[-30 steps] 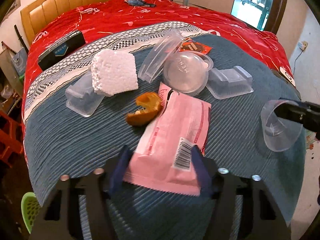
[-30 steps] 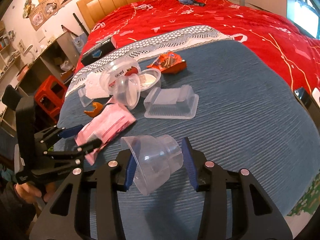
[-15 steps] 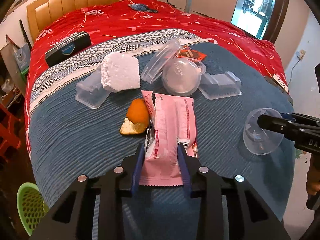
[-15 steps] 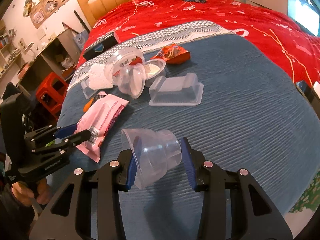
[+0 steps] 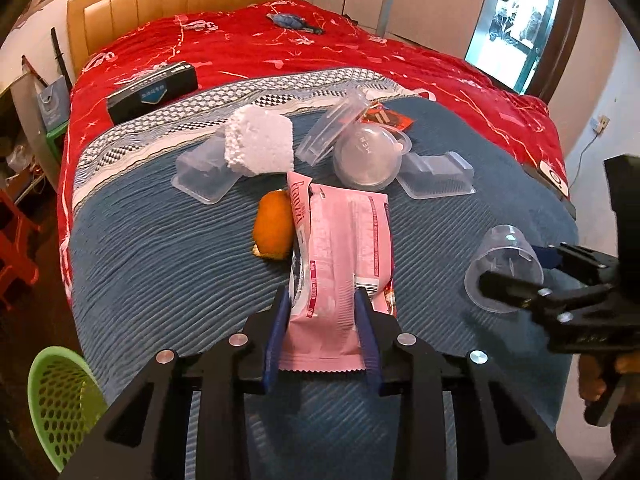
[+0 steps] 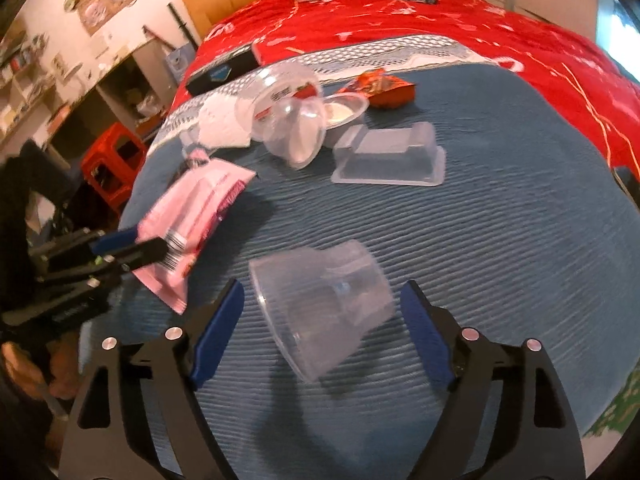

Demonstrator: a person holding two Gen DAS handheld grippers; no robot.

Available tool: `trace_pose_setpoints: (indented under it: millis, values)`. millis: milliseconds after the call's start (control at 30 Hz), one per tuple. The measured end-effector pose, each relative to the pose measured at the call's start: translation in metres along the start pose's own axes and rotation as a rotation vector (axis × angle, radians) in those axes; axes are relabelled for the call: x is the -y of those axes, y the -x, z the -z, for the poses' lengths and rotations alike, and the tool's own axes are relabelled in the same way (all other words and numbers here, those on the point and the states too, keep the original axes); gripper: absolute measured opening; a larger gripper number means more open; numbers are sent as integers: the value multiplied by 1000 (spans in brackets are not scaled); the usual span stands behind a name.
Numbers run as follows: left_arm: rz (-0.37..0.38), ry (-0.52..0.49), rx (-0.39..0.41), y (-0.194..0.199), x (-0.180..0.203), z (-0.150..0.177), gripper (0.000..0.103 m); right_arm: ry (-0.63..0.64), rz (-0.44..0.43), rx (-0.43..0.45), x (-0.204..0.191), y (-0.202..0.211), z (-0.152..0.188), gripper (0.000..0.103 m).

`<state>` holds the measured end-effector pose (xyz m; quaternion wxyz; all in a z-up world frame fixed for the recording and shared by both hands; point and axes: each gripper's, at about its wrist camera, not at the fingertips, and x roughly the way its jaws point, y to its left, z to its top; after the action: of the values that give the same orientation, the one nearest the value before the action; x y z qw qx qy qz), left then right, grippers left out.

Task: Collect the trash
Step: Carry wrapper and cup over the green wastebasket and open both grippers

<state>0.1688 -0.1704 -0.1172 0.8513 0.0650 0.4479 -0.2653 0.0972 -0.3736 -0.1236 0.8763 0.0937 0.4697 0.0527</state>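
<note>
My left gripper (image 5: 322,300) is shut on a pink snack wrapper (image 5: 340,252) and holds it above the blue blanket (image 5: 160,248); the gripper (image 6: 132,250) and wrapper (image 6: 192,216) also show in the right wrist view. My right gripper (image 6: 320,300) is open, its blue pads wide on either side of a clear plastic cup (image 6: 320,308) that lies on its side between them without touching. The cup (image 5: 506,268) and the right gripper (image 5: 516,276) show in the left wrist view too.
On the blanket lie an orange peel (image 5: 272,228), a white foam block (image 5: 260,146), clear trays (image 5: 436,176) (image 5: 204,176), round clear lids (image 5: 368,156) and an orange wrapper (image 6: 380,88). A green basket (image 5: 60,400) stands on the floor at left. A black box (image 5: 152,92) rests on the red cover.
My left gripper closed on the pink wrapper and lifted it. My right gripper opened wide, letting go of the clear cup, which now lies between the pads.
</note>
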Motion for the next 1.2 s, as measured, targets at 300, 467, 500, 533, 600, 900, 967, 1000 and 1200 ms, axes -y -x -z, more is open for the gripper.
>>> trace_pose_setpoints:
  millis: [300,467,500,533,600,900,967,1000,1200]
  values:
    - [-16,22,32,22,-13,7,33,107,167,11,-18,-25,2,68]
    - [-20,54,50,37,-22,13,33,109,179,16,-18,-24,2,67]
    - [-18,62,54,40,-24,14,33,104,166,18,-19,-20,2,67]
    - [-17,72,60,45,-27,16,33,103,159,20,-20,-18,1,67]
    - [-22,88,74,55,-34,20,33,108,143,26,-25,-11,-1,67]
    - [-76,198,153,116,-81,53,33,138,-13,57,-75,13,-19,67]
    - [-89,225,168,128,-94,62,33,150,-44,59,-91,14,-21,67]
    - [-89,246,182,137,-103,69,33,157,-61,58,-99,14,-22,67]
    - [-153,306,219,166,-140,101,33,196,-137,39,-148,9,-24,67]
